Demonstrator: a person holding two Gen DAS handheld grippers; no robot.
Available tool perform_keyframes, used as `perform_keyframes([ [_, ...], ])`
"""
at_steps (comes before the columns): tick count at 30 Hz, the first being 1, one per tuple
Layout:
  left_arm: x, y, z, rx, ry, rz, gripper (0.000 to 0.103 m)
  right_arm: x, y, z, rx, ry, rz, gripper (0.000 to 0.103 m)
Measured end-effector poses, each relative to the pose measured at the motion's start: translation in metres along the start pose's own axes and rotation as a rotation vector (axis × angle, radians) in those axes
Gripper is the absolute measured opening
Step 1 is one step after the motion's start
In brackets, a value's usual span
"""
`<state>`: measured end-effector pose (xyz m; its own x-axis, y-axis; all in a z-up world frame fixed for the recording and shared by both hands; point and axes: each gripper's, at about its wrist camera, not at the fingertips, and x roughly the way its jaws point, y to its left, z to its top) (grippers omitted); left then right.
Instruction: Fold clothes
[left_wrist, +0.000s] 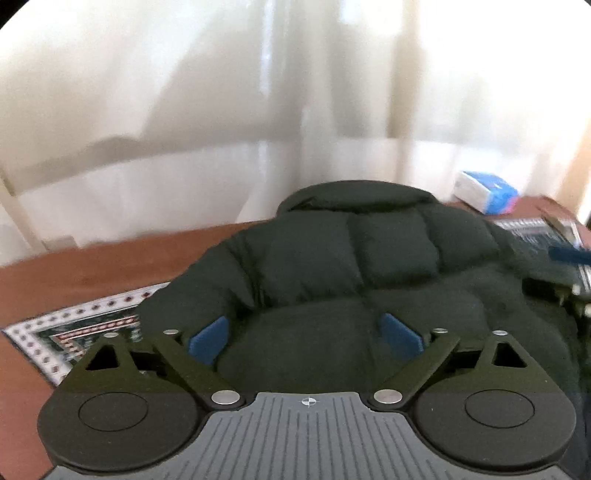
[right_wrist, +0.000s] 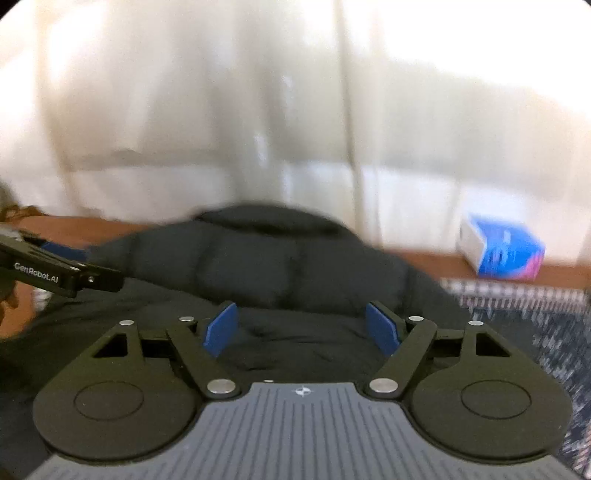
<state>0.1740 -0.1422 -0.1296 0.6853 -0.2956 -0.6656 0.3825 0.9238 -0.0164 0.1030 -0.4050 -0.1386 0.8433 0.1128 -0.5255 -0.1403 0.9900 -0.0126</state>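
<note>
Puffer jacket (left_wrist: 369, 258), black and quilted, lies spread on a reddish-brown table (left_wrist: 92, 266), and both wrist views look down onto it from just above. Nearest the left camera, the left gripper (left_wrist: 306, 338) has its blue pads (left_wrist: 208, 341) set wide apart with nothing pinched between them; only the jacket's padded body lies below the gap. The right gripper (right_wrist: 302, 328) likewise has its blue pads (right_wrist: 221, 332) standing well apart, clear of the fabric, with the jacket beneath. Under the jacket, a patterned mat (left_wrist: 74, 332) shows past its left edge in the left view, and a blurred patterned cloth (right_wrist: 535, 317) shows to its right in the right view. Farther off, the jacket's collar (left_wrist: 354, 195) forms its far edge. Beyond it to the right, a blue and white box (right_wrist: 498, 247) sits on the table near pale curtains (left_wrist: 221, 92).
</note>
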Motion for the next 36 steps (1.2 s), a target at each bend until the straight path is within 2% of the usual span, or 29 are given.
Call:
perform_keyframes([
  [3, 0.0, -0.017, -0.035, 0.081, 0.027, 0.038, 0.096, -0.016, 0.012, -0.022, -0.027, 0.03, -0.005, 0.081],
  [5, 0.002, -0.022, -0.048, 0.08, 0.018, 0.061, 0.098, -0.009, 0.019, -0.045, -0.068, 0.091, -0.037, 0.082],
  [6, 0.004, -0.023, -0.05, 0.071, 0.016, 0.068, 0.099, -0.006, 0.02, -0.054, -0.074, 0.094, -0.038, 0.082],
  [8, 0.011, -0.023, -0.052, 0.056, 0.024, 0.078, 0.102, 0.0, 0.021, -0.064, -0.065, 0.091, -0.046, 0.082],
  [13, 0.018, -0.024, -0.053, 0.062, 0.04, 0.091, 0.102, 0.012, 0.018, -0.069, -0.033, 0.105, -0.039, 0.082],
  [15, 0.02, -0.022, -0.049, 0.065, 0.059, 0.091, 0.102, 0.014, 0.018, -0.066, -0.037, 0.122, -0.035, 0.082],
  [17, 0.009, -0.014, -0.037, 0.026, 0.084, 0.076, 0.098, 0.013, 0.015, -0.056, -0.033, 0.155, -0.021, 0.081],
  [18, -0.002, -0.008, -0.031, -0.003, 0.08, 0.063, 0.098, 0.004, 0.014, -0.049, -0.026, 0.149, -0.015, 0.079],
  [20, -0.036, 0.007, -0.026, -0.048, 0.009, 0.053, 0.099, -0.027, 0.007, -0.033, -0.001, 0.074, 0.02, 0.079],
  [23, -0.081, 0.022, -0.046, -0.045, -0.014, 0.079, 0.099, -0.078, -0.005, -0.022, -0.002, -0.006, 0.058, 0.082],
  [25, -0.11, 0.031, -0.062, -0.038, -0.016, 0.097, 0.1, -0.111, -0.012, -0.026, -0.007, -0.017, 0.052, 0.082],
  [28, -0.131, 0.032, -0.095, -0.005, 0.053, 0.13, 0.1, -0.151, -0.015, -0.048, -0.018, 0.032, 0.053, 0.082],
  [30, -0.138, 0.033, -0.117, -0.032, 0.111, 0.134, 0.1, -0.168, -0.016, -0.07, -0.002, 0.089, 0.021, 0.082],
  [33, -0.142, 0.036, -0.137, -0.112, 0.164, 0.094, 0.099, -0.184, -0.029, -0.098, 0.092, 0.158, -0.033, 0.084],
  [36, -0.137, 0.031, -0.144, -0.096, 0.18, 0.099, 0.099, -0.186, -0.041, -0.117, 0.104, 0.229, -0.072, 0.084],
])
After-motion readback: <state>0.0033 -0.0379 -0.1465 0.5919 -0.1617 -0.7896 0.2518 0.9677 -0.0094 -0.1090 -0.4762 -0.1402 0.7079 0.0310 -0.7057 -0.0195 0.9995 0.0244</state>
